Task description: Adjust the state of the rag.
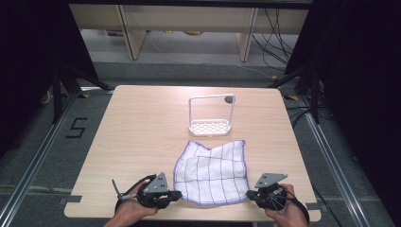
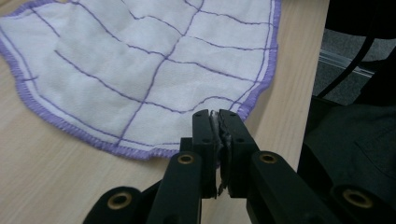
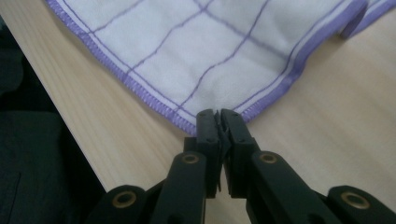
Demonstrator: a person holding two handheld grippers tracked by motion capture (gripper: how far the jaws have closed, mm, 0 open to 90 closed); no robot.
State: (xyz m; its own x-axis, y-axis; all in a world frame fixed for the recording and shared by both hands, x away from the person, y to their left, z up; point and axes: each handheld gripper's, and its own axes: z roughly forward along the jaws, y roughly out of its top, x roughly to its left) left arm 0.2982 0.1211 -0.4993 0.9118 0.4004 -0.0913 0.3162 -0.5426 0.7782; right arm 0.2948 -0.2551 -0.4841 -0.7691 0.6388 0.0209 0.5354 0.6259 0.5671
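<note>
Dark curtains and floor rails are framing a light wood table [image 1: 142, 142], with a white wire rack [image 1: 211, 116] standing near its far middle. Nearer the person, a white cloth [image 1: 213, 172] with purple grid lines is lying slightly rumpled. Left gripper [image 2: 215, 114] and right gripper [image 3: 217, 113] are each pinching a near corner, fingers closed on the hem. Cloth looks light and limp, likely sagging once lifted; corners are the sensible hold.

**Both grippers low at the near edge, jaws pinched shut**

Left hand [image 1: 128, 209] comes in from the bottom, holding the left gripper [image 1: 176, 195] pointed right and a bit inward. Right hand [image 1: 287, 210] mirrors it, with the right gripper [image 1: 249, 194] aimed left. In both gripper views the black jaws are pressed together at the tips. The two grippers face each other, well apart.
</note>
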